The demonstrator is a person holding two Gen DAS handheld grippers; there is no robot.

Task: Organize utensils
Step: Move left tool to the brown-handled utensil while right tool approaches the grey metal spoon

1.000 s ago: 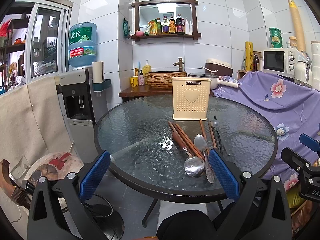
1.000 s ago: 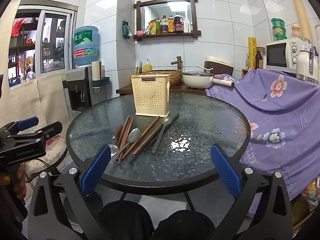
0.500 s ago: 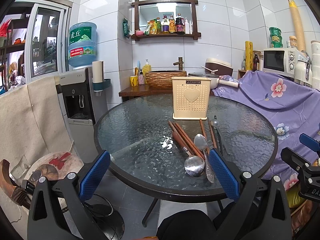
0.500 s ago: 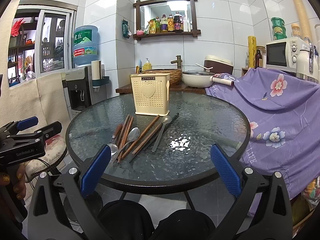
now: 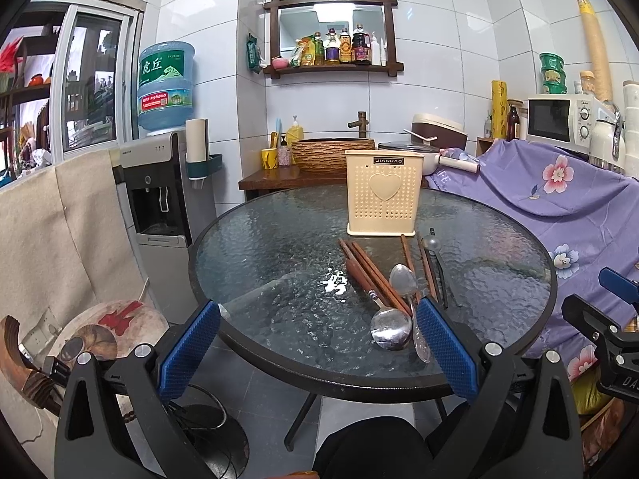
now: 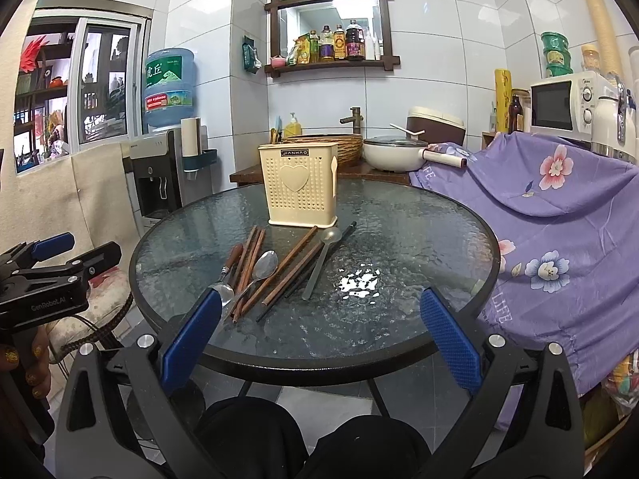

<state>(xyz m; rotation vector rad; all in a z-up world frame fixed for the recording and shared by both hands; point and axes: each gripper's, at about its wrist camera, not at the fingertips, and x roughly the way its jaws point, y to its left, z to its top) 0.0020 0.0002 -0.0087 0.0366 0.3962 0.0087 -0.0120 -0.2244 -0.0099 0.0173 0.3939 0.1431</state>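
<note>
— Both your grippers, left gripper (image 5: 317,345) and right gripper (image 6: 319,337), hang spread wide and empty just short of the round dark glass table (image 6: 419,215).

— Where are the utensils?

— You've got brown wooden chopsticks (image 6: 293,261), steel spoons (image 6: 264,265) and a thin black stick (image 6: 311,267) lying loose, fanned in front of the upright cream perforated plastic holder (image 6: 297,189). From your left camera, the large spoon bowl (image 5: 390,328) lies nearest the table rim.
</note>
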